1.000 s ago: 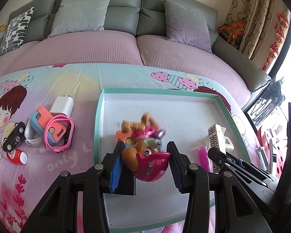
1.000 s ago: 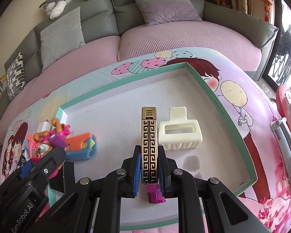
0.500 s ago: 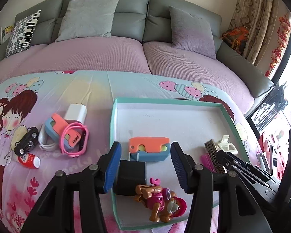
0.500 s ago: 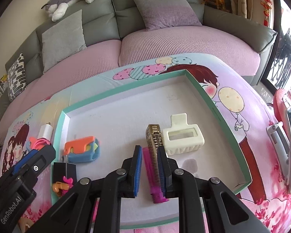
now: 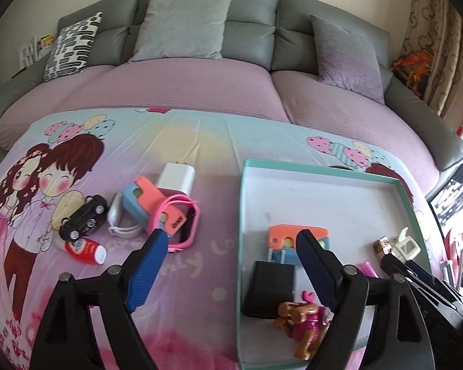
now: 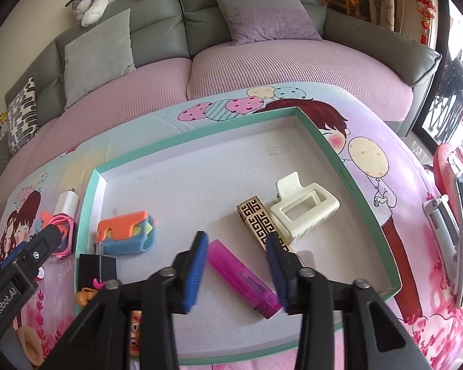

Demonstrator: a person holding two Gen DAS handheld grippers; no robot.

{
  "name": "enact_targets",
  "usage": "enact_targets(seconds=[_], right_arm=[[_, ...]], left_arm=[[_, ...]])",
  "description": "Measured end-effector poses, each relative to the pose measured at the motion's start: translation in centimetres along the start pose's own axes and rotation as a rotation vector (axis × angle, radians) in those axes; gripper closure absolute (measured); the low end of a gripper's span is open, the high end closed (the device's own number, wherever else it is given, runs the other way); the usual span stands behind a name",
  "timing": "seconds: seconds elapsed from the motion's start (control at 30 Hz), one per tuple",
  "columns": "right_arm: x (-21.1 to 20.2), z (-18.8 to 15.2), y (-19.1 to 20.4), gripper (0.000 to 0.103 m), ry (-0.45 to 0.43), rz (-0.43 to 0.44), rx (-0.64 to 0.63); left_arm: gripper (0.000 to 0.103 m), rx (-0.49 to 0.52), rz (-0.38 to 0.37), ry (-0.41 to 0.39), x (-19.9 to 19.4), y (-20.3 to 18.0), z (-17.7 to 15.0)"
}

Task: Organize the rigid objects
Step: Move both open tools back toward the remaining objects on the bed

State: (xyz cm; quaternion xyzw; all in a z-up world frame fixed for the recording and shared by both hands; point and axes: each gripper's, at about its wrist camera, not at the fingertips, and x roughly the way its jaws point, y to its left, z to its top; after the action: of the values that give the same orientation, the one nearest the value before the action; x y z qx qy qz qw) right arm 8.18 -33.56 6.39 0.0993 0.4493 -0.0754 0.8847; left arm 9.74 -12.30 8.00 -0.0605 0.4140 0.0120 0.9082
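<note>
A teal-rimmed white tray (image 5: 241,215) (image 6: 348,160) lies on the cartoon cloth. Inside it are an orange-and-blue toy (image 5: 293,240) (image 6: 125,231), a black charger (image 5: 270,288) (image 6: 97,269), a pink dog figure (image 5: 305,320), a magenta lighter (image 6: 240,277), a gold patterned lighter (image 6: 256,219) and a cream hair clip (image 6: 302,209). My left gripper (image 5: 231,249) is opening, with nothing between its fingers, above the tray's left rim. My right gripper (image 6: 236,252) is opening above the magenta lighter, and the gold lighter lies free by its right finger.
Left of the tray lie a white charger (image 5: 177,177), a pink watch (image 5: 182,219) on an orange-and-blue piece, a black toy car (image 5: 83,215) and a red-and-white tube (image 5: 83,249). A grey and purple sofa (image 5: 200,71) stands behind. A phone in a red stand (image 6: 460,215) sits right.
The left gripper let go of the dog figure into the tray's near corner, opened wide and swung left. The right gripper released the gold lighter, which now lies beside the hair clip.
</note>
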Motion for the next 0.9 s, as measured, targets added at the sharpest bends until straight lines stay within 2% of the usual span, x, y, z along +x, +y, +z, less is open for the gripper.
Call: enact_targets(seconds=[0.07, 0.13, 0.2, 0.23, 0.27, 0.37, 0.47, 0.5, 0.67, 0.9], right_arm=[[0.0, 0.0, 0.1, 0.041, -0.003, -0.002, -0.003], [0.1, 0.0, 0.3, 0.041, 0.001, -0.001, -0.012], [0.3, -0.1, 0.5, 0.033, 0.005, -0.004, -0.020], [0.3, -0.2, 0.6, 0.031, 0.007, -0.007, -0.024], [0.4, -0.2, 0.7, 0.028, 0.006, -0.007, -0.028], [0.3, -0.2, 0.8, 0.027, 0.004, -0.001, -0.032], [0.3, -0.2, 1.0, 0.010, 0.002, 0.010, -0.035], [0.3, -0.2, 1.0, 0.007, 0.001, 0.012, -0.038], [0.3, -0.2, 1.1, 0.000, -0.006, 0.010, -0.035], [0.1, -0.2, 1.3, 0.000, -0.015, 0.019, -0.040]], left_arm=[[0.017, -0.027, 0.031, -0.007, 0.2, 0.8, -0.1], [0.016, -0.054, 0.062, -0.010, 0.4, 1.6, -0.1], [0.013, -0.076, 0.095, -0.016, 0.6, 2.4, -0.2], [0.005, -0.084, 0.112, -0.020, 0.6, 2.8, -0.2], [0.003, -0.091, 0.129, -0.025, 0.6, 3.2, -0.2], [0.003, -0.113, 0.168, -0.036, 0.5, 4.0, -0.3], [0.003, -0.127, 0.183, -0.036, 0.5, 4.5, -0.3], [0.003, -0.129, 0.189, -0.034, 0.5, 4.6, -0.3], [0.003, -0.131, 0.212, -0.036, 0.5, 4.9, -0.4], [0.003, -0.132, 0.224, -0.028, 0.6, 4.9, -0.4]])
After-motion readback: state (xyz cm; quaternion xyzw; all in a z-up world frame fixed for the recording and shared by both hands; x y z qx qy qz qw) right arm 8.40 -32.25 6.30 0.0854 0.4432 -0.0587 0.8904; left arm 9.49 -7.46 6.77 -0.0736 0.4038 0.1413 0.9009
